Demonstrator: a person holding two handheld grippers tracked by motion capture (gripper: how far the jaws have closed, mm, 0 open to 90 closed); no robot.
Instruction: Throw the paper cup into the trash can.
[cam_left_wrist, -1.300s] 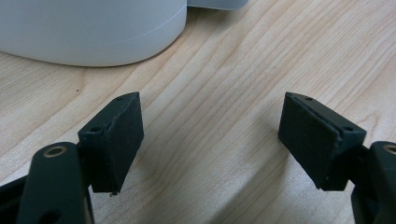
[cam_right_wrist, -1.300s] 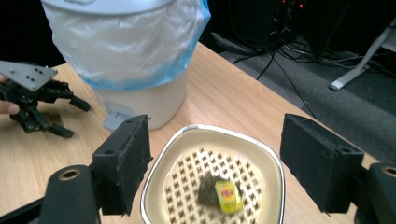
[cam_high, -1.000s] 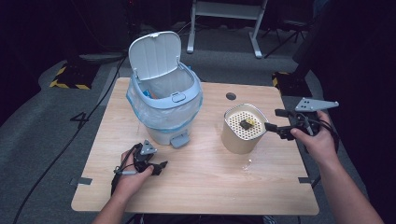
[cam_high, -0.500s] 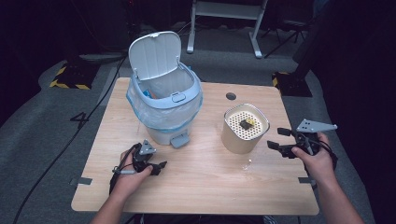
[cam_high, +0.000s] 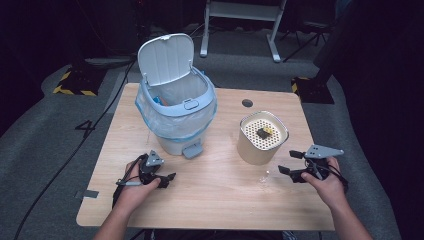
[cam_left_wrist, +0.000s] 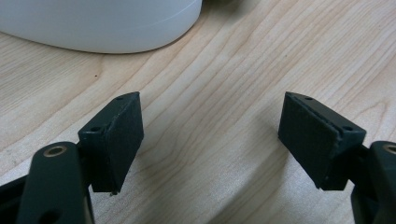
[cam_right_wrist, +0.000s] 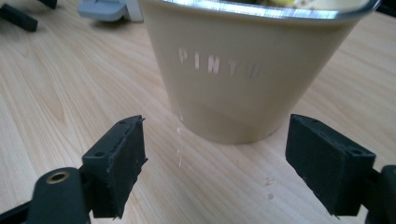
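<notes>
A beige cup (cam_high: 261, 145) with a perforated white insert stands right of the table's middle; dark and yellow scraps (cam_high: 265, 132) lie on the insert. My right gripper (cam_high: 287, 162) sits low over the table just right of the cup. In the right gripper view the cup's wall (cam_right_wrist: 243, 79) is straight ahead of the right gripper (cam_right_wrist: 215, 163). Its jaws have just been opening, and nothing is between them. My left gripper (cam_high: 167, 180) rests open near the front left, with bare wood between its pads (cam_left_wrist: 121, 135).
A white pedal bin (cam_high: 175, 117) with a clear liner and its lid (cam_high: 165, 57) raised stands at the back left, its pedal (cam_high: 192, 150) facing me. A small clear speck (cam_high: 264, 176) and drops (cam_right_wrist: 180, 149) lie on the wooden table (cam_high: 220, 200) near the cup's base.
My right hand has sunk from beside the cup's rim to just above the table, and its jaws stand wider. The left hand has stayed put.
</notes>
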